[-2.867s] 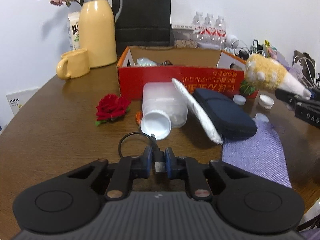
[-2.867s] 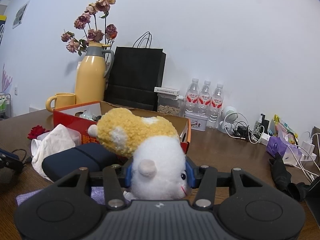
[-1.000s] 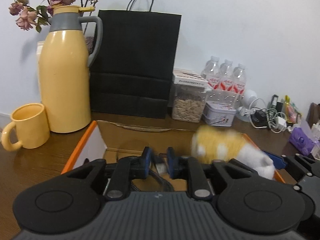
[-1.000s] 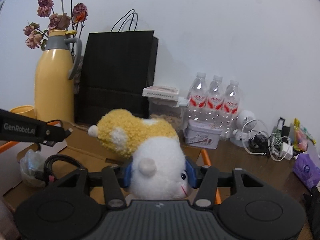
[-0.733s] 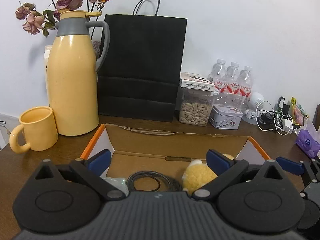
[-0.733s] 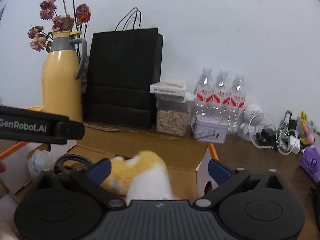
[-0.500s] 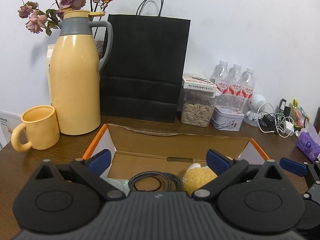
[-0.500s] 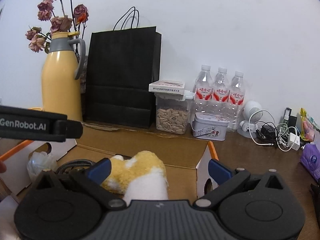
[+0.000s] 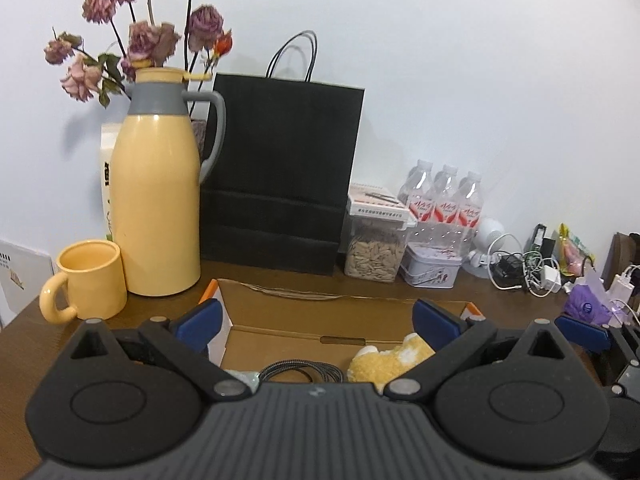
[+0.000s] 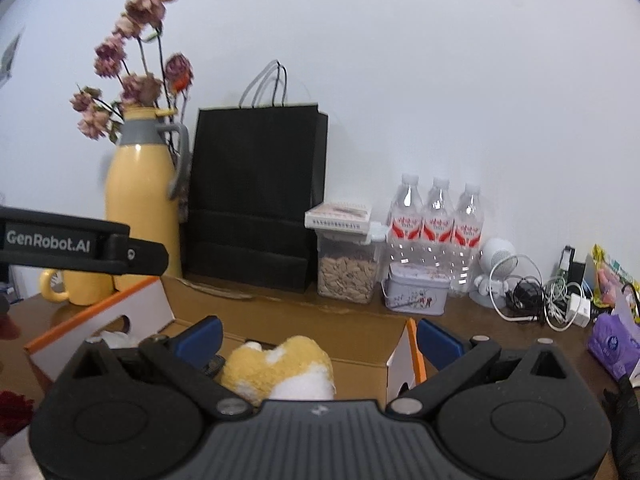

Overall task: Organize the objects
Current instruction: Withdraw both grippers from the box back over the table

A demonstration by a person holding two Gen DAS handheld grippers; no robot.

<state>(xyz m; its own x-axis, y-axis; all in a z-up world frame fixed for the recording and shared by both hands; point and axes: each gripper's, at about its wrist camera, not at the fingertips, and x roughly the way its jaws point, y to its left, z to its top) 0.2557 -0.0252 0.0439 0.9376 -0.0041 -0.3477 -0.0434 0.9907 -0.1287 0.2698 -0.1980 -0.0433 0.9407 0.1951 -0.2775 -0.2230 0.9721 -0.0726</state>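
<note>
Both tongs, left (image 9: pixel 316 320) and right (image 10: pixel 318 338), stand wide apart, empty. Your plush toy (image 10: pixel 280 364) and cable (image 9: pixel 302 372) lie in the box (image 9: pixel 320 308) at 6 o'clock; pulling back low could snag them.

Both grippers' jaws wide, empty

Black ribbed gripper (image 9: pixel 316 322) body, blue pads (image 9: pixel 200 318), round silver screws

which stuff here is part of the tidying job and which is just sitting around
Job:
- cardboard box
- plush toy, in the box
- coiled cable, in the box

Lying about:
- yellow jug
- yellow mug
- black paper bag
- water bottles
- seed jar
</note>
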